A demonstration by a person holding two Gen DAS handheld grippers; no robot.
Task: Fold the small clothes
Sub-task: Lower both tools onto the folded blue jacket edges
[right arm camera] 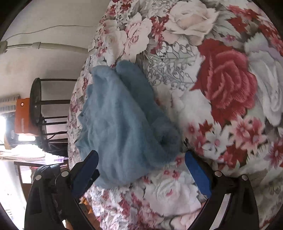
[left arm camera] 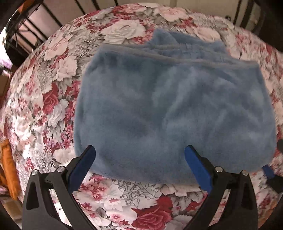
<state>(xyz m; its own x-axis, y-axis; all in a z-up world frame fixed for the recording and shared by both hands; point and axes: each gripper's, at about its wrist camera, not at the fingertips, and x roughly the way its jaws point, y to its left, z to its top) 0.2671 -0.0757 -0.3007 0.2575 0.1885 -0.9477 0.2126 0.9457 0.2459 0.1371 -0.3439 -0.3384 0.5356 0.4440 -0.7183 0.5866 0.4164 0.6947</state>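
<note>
A fluffy light-blue garment point(left arm camera: 169, 106) lies folded over on the floral-covered table point(left arm camera: 53, 99), its hem edges stacked toward the far side. My left gripper point(left arm camera: 139, 152) is open and empty, its blue-padded fingers point(left arm camera: 84, 162) straddling the garment's near edge just above it. In the right wrist view the same garment point(right arm camera: 122, 123) appears sideways, with a rolled fold along its right side. My right gripper point(right arm camera: 141, 157) is open and empty over the garment's near corner. The right gripper's blue finger tip point(left arm camera: 268, 172) shows at the garment's right corner in the left wrist view.
The round table's floral cloth point(right arm camera: 221, 88) spreads around the garment. A black metal rack point(right arm camera: 38, 109) with an orange box point(right arm camera: 22, 115) stands past the table edge. Black bars point(left arm camera: 44, 16) and an orange cloth point(left arm camera: 8, 168) lie beyond the table.
</note>
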